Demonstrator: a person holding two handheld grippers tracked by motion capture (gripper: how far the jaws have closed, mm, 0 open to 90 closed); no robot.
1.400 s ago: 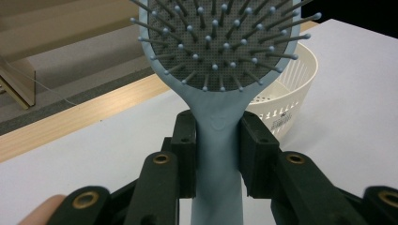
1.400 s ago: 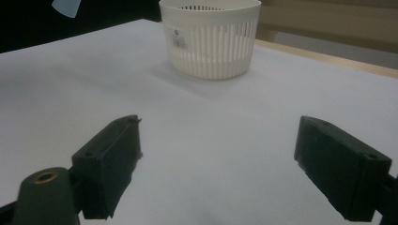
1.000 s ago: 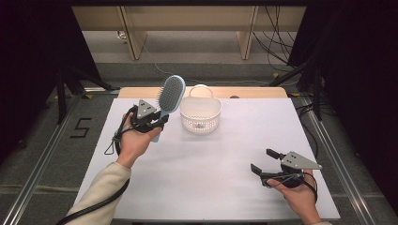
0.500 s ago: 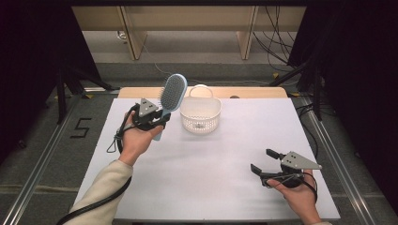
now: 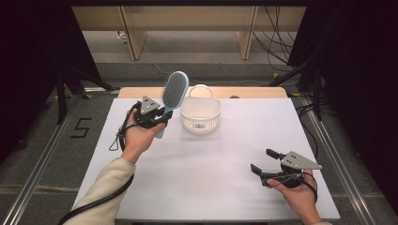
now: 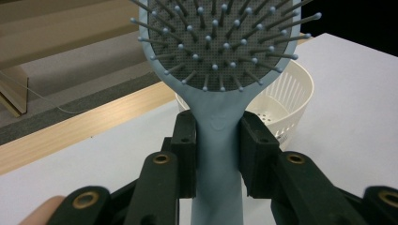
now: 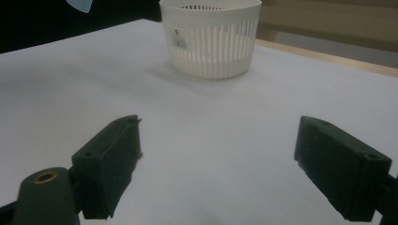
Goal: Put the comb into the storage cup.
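White table (image 5: 206, 187), dark room all around, nothing on it but a basket (image 5: 201, 114) near the far edge. Left gripper (image 5: 157, 115) is clamped on the brush (image 5: 172, 93) handle, brush held up in the air just left of the basket, bristle head pointing up. Right gripper (image 5: 264, 161) hangs over the near right, jaws wide apart, nothing in them. My worry: that long brush is top-heavy, so dropped in head-up it could tip the light basket, or pivot in the grip since the handle's smooth.

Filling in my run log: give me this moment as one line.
left gripper: shut on hairbrush handle, raised | right gripper: open, empty | basket: on table, empty
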